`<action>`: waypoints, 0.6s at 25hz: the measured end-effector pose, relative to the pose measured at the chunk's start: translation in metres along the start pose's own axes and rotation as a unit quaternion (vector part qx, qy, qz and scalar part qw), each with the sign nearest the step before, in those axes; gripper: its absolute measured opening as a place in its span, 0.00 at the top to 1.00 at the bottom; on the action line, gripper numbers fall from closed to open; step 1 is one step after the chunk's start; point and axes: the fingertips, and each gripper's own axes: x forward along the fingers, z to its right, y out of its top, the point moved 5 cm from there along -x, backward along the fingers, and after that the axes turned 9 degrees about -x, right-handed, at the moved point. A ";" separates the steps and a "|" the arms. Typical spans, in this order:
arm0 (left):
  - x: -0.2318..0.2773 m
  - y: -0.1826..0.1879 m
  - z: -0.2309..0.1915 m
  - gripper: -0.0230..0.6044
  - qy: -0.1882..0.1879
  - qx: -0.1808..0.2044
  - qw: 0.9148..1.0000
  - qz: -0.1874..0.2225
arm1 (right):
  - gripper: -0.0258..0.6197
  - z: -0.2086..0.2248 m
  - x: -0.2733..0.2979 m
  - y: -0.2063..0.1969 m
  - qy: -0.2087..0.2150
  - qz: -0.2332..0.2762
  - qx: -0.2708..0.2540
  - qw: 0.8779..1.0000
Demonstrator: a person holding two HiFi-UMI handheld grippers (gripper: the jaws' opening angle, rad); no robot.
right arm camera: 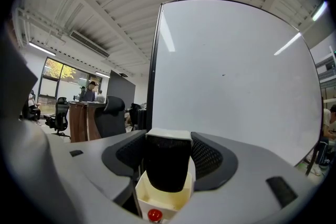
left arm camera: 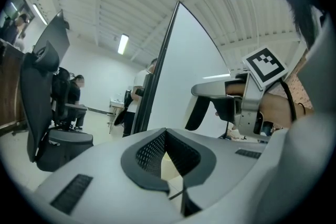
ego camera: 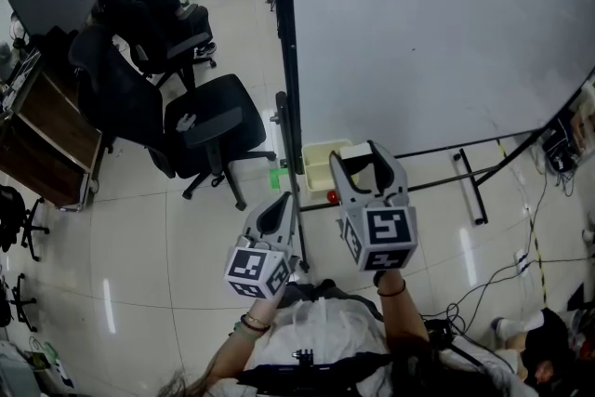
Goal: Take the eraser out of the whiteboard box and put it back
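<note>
The right claw (right arm camera: pixel 168 157) is closed on the eraser (right arm camera: pixel 167 176), its two mesh pads pressing the eraser's sides. The left claw (left arm camera: pixel 167 152) holds nothing, its jaws drawn together, and hangs off to the left of the whiteboard box (right arm camera: pixel 144 190), clear of it. In the right gripper view the eraser sits right at the box's open mouth, its lower edge overlapping the rim. Whether it is a little inside or just above cannot be told, and neither can whether it is on its way out or back in. Either way, the step probably calls for a straight path in line with the opening. The grip should hold firm across the sides, so the eraser neither twists nor catches the pale wall. The red knob (right arm camera: pixel 154 215) just below the box should be kept out of the way. From the head view the box (ego camera: pixel 321 165) hangs low on the whiteboard (ego camera: pixel 437 23), beside its dark edge post. The right claw (ego camera: pixel 358 158) reaches towards the box from the near side, so a steady wrist matters more than speed. As for its lie, the eraser shows a dark felt face to the camera with a pale cap uppermost. Its long axis seems to run away along the jaws towards the box, though foreshortening leaves that uncertain.
</note>
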 end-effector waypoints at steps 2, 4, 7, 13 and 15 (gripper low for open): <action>-0.002 0.001 -0.001 0.99 0.004 0.000 1.000 0.001 | 0.52 0.001 0.015 0.000 -0.008 0.001 -0.006 1.000; -0.005 0.002 -0.003 0.99 0.009 -0.002 1.000 0.003 | 0.52 0.001 0.034 -0.007 -0.010 -0.003 -0.011 1.000; -0.011 0.005 -0.008 0.99 0.021 -0.002 1.000 0.010 | 0.52 -0.004 0.061 -0.028 -0.010 -0.014 -0.016 1.000; -0.023 0.007 -0.019 0.99 0.045 -0.004 0.999 0.015 | 0.52 -0.019 0.083 -0.064 -0.002 -0.075 -0.018 0.997; -0.024 0.007 -0.022 0.99 0.049 -0.005 0.999 0.016 | 0.52 -0.022 0.086 -0.078 0.000 -0.097 -0.015 0.995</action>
